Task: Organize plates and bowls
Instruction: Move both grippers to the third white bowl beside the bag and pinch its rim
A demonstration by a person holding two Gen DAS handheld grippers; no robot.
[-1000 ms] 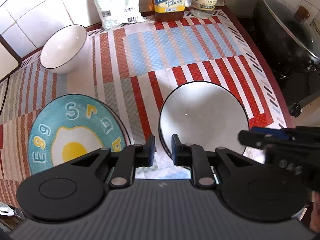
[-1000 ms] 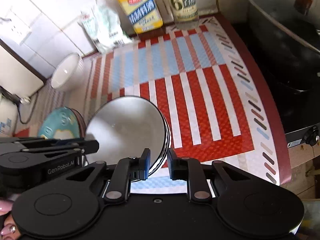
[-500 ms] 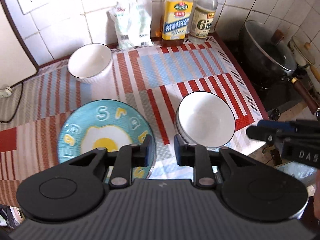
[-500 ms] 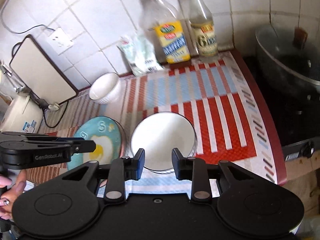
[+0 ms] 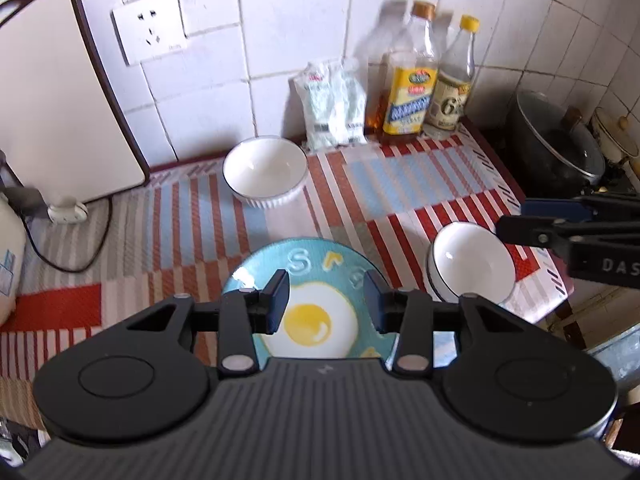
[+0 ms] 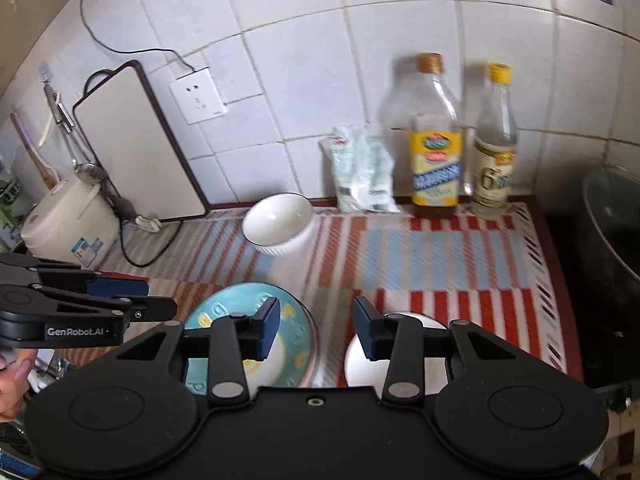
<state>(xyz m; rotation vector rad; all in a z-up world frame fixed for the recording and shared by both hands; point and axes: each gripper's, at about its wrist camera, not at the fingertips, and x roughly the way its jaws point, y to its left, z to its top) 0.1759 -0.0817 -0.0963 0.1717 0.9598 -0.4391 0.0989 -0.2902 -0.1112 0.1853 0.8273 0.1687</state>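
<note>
A teal plate with a fried-egg print (image 5: 304, 268) (image 6: 298, 344) lies at the front of the striped mat. A stack of white dark-rimmed bowls (image 5: 472, 264) (image 6: 404, 320) sits to its right near the mat's front corner. A single white ribbed bowl (image 5: 264, 170) (image 6: 278, 222) stands farther back, close to the wall. My left gripper (image 5: 325, 294) hovers high over the plate, jaws opening, nothing between them. My right gripper (image 6: 315, 322) hangs above the gap between plate and stack, jaws opening and empty. Each gripper shows sideways in the other's view.
Two bottles (image 5: 412, 92) (image 6: 436, 148) and a white packet (image 5: 332, 108) stand against the tiled wall. A dark pot with a glass lid (image 5: 560, 148) sits on the stove at right. A white cutting board (image 5: 52, 100) leans at left beside a rice cooker (image 6: 68, 224) and its cable.
Both grippers have risen and drawn back from the bowl stack, and their jaws have spread wider. The views now take in the wall, the cutting board and the bottles' tops.
</note>
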